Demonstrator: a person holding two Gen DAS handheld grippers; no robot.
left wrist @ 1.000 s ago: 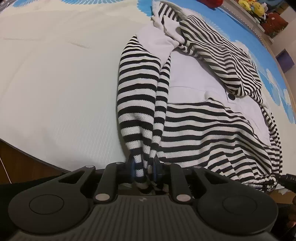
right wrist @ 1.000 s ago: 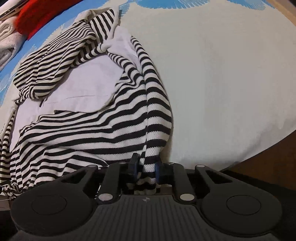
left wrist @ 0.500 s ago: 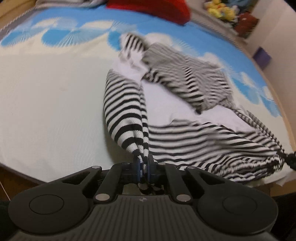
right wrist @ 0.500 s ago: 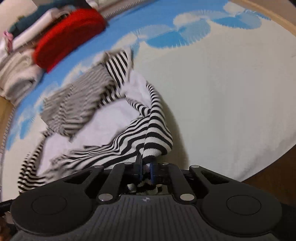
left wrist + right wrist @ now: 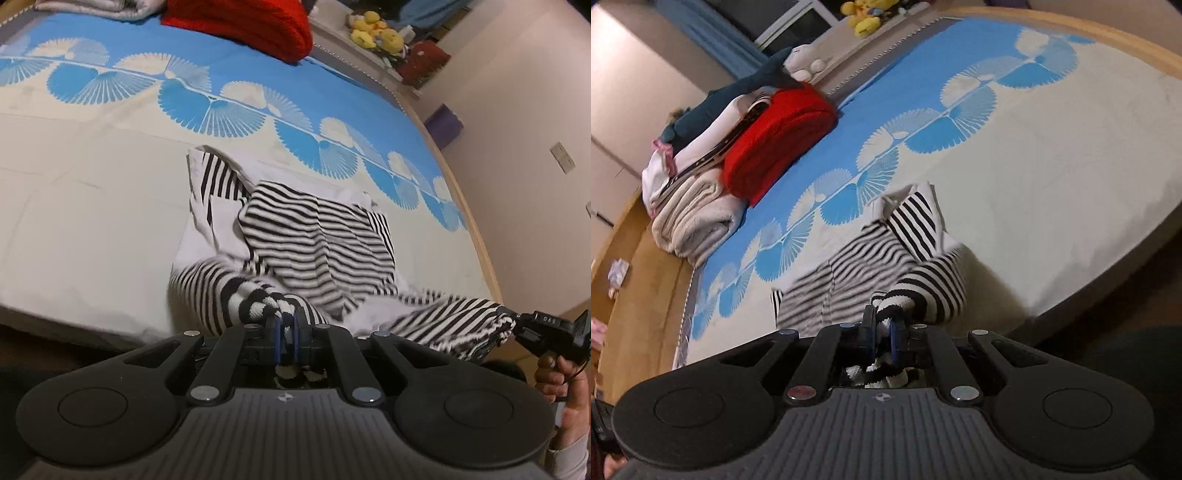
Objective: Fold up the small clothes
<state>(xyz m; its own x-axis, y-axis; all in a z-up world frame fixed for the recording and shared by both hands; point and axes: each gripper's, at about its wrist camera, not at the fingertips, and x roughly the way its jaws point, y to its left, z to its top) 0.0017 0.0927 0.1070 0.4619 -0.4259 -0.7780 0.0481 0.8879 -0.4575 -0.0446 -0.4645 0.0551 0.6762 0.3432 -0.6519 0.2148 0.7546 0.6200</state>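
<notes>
A black-and-white striped garment (image 5: 314, 236) with plain white panels hangs partly lifted off the bed. My left gripper (image 5: 286, 326) is shut on one bunched striped corner of its near edge. In the right wrist view the same striped garment (image 5: 871, 266) trails away from my right gripper (image 5: 882, 326), which is shut on the other near corner. That right gripper (image 5: 517, 325) also shows at the right edge of the left wrist view, held by a hand (image 5: 561, 384), with the striped hem pulled taut towards it. The far part of the garment still rests crumpled on the sheet.
The bed sheet (image 5: 92, 206) is cream with a blue fan-patterned band (image 5: 229, 107). A red folded blanket (image 5: 779, 136) and a stack of folded linens (image 5: 690, 218) lie at the headboard end, with plush toys (image 5: 373, 31) behind. The wooden bed frame (image 5: 646, 280) edges the mattress.
Both grippers closed fully on the garment's near corners and rose, lifting the near edge off the bed; both views tipped up, now showing the headboard end.
</notes>
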